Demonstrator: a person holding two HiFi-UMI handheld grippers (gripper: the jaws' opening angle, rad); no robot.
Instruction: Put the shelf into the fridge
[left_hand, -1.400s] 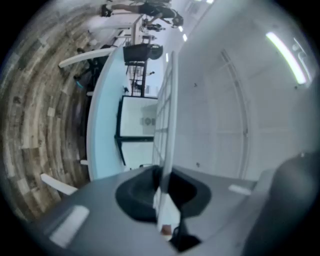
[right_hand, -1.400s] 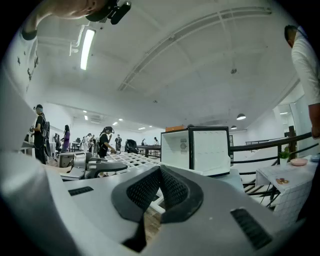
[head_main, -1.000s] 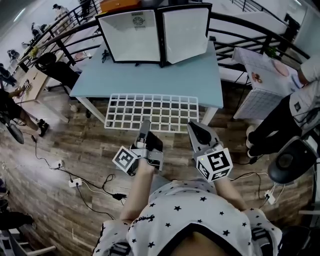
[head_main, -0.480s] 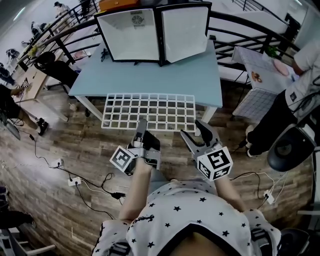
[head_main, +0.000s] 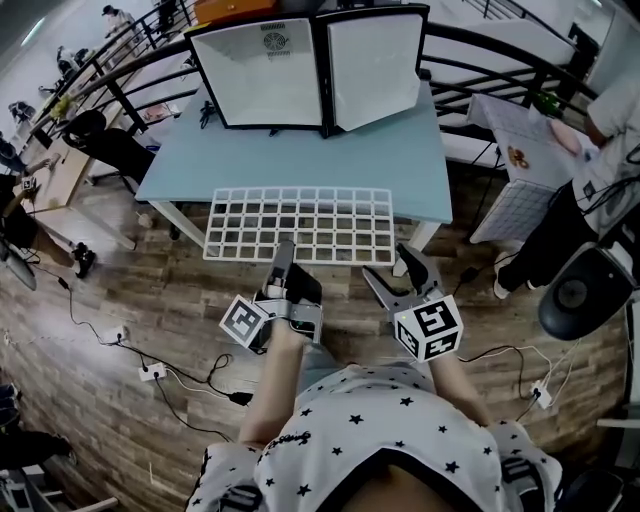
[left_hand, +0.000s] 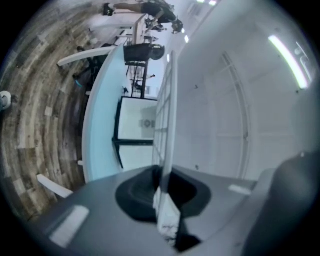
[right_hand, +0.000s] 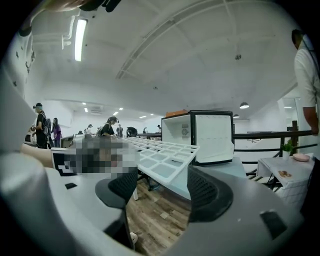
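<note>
Status: wire shelf (head_main: 298, 224) is in the air at the near edge of the table (head_main: 400, 160), roughly level, its far edge over the table's front lip. The mini fridge (head_main: 268, 75) is at the table's far side with its door (head_main: 375, 65) swung open. Left gripper (head_main: 283, 262) is clamped on the shelf's near rail, left of centre; its own view shows the wire pinched between the pads. Right gripper (head_main: 396, 272) is opening, jaws wide apart. The shelf's near right corner is just ahead of them and no pad is on it. So I read this as a single off-centre pinch carrying the whole shelf. Risks: the grid rotates in the pads and its right side droops, or the far edge catches the table lip and levers the rail out of the grip. If it goes in tilted, it could jam on the fridge walls or miss the ledges. I'd get the right jaws onto the rail before pushing toward the table's far side.
</note>
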